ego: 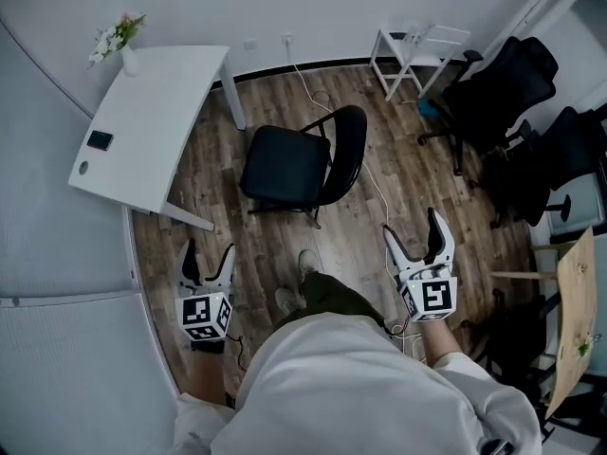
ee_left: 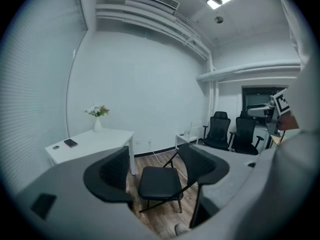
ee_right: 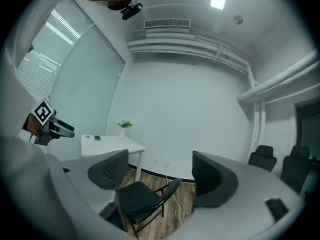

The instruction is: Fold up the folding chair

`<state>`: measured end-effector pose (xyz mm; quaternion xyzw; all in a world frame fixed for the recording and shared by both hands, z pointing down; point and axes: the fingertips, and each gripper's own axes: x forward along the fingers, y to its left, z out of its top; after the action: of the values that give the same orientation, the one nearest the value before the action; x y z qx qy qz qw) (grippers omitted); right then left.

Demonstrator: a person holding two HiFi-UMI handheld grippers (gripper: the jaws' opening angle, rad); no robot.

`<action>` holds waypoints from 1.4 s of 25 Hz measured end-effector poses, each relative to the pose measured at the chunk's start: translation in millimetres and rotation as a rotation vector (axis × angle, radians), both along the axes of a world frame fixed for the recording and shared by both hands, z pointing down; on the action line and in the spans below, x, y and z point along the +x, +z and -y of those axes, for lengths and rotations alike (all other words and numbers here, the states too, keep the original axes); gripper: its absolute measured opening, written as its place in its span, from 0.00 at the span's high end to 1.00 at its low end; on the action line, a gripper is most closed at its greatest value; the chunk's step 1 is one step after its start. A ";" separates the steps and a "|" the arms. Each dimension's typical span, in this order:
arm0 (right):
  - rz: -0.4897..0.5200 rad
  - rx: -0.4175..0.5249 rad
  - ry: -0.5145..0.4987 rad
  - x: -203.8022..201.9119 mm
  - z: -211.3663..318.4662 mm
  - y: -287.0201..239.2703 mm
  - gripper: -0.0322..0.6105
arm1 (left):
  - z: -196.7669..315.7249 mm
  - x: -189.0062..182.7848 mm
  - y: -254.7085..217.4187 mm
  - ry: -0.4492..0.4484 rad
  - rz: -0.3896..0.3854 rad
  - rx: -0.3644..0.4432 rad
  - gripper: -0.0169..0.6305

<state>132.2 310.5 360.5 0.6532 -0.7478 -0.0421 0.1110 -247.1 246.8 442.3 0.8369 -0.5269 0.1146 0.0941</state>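
A black folding chair (ego: 302, 164) stands unfolded on the wood floor in the middle of the head view, seat to the left and backrest to the right. The left gripper view shows the chair (ee_left: 160, 182) from its seat side, straight ahead. In the right gripper view the chair (ee_right: 141, 198) stands ahead and low. My left gripper (ego: 210, 254) (ee_left: 157, 171) is held open near the floor's left edge, well short of the chair. My right gripper (ego: 413, 230) (ee_right: 161, 178) is open too, off the chair's right side. Neither has anything between its fingers.
A white table (ego: 142, 131) with a vase of flowers (ego: 119, 41) and a phone (ego: 99, 141) stands left of the chair. Black office chairs (ego: 512, 93) and a small white rack (ego: 413, 55) fill the far right. A white cable (ego: 375, 183) runs across the floor.
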 end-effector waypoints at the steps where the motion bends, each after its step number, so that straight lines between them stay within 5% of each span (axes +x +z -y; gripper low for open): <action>1: 0.002 0.000 0.016 4.4 5.5 1.4 0.32 | 11.6 5.5 1.2 0.018 0.002 -0.002 0.40; 8: 0.046 -0.028 0.123 43.4 67.8 31.5 0.32 | 96.2 36.1 25.2 0.107 0.047 -0.059 0.40; 20: 0.104 -0.120 0.234 115.6 234.4 84.7 0.32 | 267.7 92.3 110.1 0.203 0.119 -0.280 0.40; 27: 0.073 -0.247 0.258 142.1 304.6 137.0 0.33 | 336.6 113.6 205.9 0.268 0.120 -0.461 0.40; 35: 0.165 -0.423 0.324 152.1 369.0 228.1 0.43 | 399.6 98.5 360.4 0.302 0.109 -0.732 0.40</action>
<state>284.4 -58.5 588.6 0.7277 -0.6324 0.1864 0.1889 -148.6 -152.9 802.7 0.8088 -0.3263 0.3517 0.3401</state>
